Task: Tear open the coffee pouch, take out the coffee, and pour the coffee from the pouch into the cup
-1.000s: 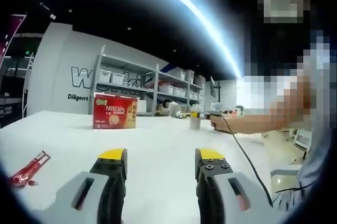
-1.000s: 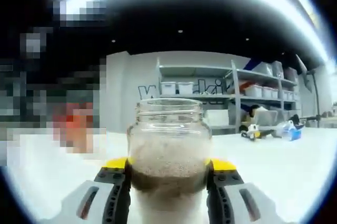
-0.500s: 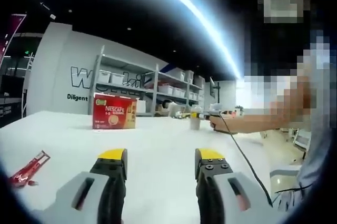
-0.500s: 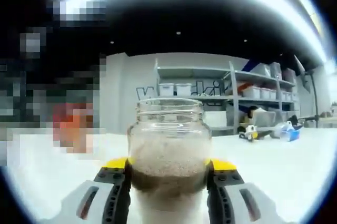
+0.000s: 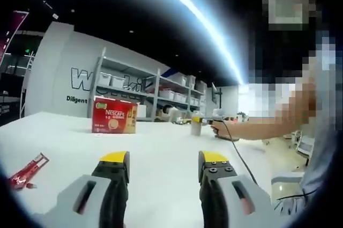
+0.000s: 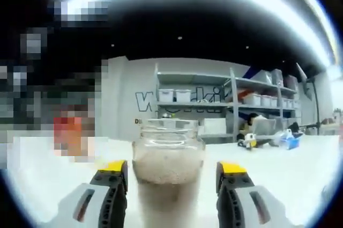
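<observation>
At the left edge my red coffee pouch (image 5: 27, 170) lies cut off on the white table (image 5: 161, 147), well left of my left tongs (image 5: 163, 159), which are spread and empty. My right tongs (image 6: 172, 170) have let go: jaws now apart beside the jar (image 6: 168, 171), its base hidden

clear glossy glass jar (image 6: 168, 169); smooth matt white counter (image 5: 161, 153); printed red cardboard box (image 5: 113, 122); shiny red foil pouch (image 5: 25, 170).
</observation>
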The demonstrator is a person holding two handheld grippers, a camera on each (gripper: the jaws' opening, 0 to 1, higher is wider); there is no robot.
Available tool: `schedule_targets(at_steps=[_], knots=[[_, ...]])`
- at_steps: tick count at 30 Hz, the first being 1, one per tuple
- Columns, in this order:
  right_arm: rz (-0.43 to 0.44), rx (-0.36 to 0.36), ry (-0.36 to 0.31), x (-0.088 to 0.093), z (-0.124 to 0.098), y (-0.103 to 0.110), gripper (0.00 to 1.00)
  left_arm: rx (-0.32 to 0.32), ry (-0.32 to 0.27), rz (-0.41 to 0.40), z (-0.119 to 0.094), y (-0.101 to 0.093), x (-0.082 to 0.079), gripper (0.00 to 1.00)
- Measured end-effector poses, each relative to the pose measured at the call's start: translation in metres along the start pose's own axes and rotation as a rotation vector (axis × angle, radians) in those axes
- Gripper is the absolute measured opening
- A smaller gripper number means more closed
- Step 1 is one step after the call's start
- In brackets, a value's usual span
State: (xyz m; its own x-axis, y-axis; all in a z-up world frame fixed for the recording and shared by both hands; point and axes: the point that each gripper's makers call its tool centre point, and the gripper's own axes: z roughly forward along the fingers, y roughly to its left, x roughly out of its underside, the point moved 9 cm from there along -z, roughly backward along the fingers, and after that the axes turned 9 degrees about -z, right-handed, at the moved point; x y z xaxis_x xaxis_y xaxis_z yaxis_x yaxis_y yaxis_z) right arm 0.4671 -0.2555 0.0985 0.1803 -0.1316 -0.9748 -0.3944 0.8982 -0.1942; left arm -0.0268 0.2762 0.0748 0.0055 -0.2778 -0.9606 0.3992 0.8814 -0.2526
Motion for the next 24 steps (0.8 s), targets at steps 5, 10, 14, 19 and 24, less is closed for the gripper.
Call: schedule_targets(at_steps=[5,10,14,19,24], knots=[[0.015,0.023,0.007,0.001,-0.018,0.008,0.65,0.018,0.000,0.010,0.000,-0.003,0.000,0.53],[0.003,0.045,-0.014,-0.003,-0.039,0.020,0.66,0.024,-0.007,0.009,-0.001,-0.004,0.000,0.53],[0.006,0.063,-0.041,-0.012,-0.060,0.028,0.67,0.032,-0.011,0.007,-0.001,-0.005,-0.001,0.52],[0.020,0.067,-0.089,-0.028,-0.097,0.045,0.67,0.031,-0.036,0.036,-0.003,-0.006,-0.004,0.54],[0.020,0.016,-0.110,-0.044,-0.152,0.087,0.67,0.020,-0.065,0.045,-0.005,-0.003,-0.007,0.54]])
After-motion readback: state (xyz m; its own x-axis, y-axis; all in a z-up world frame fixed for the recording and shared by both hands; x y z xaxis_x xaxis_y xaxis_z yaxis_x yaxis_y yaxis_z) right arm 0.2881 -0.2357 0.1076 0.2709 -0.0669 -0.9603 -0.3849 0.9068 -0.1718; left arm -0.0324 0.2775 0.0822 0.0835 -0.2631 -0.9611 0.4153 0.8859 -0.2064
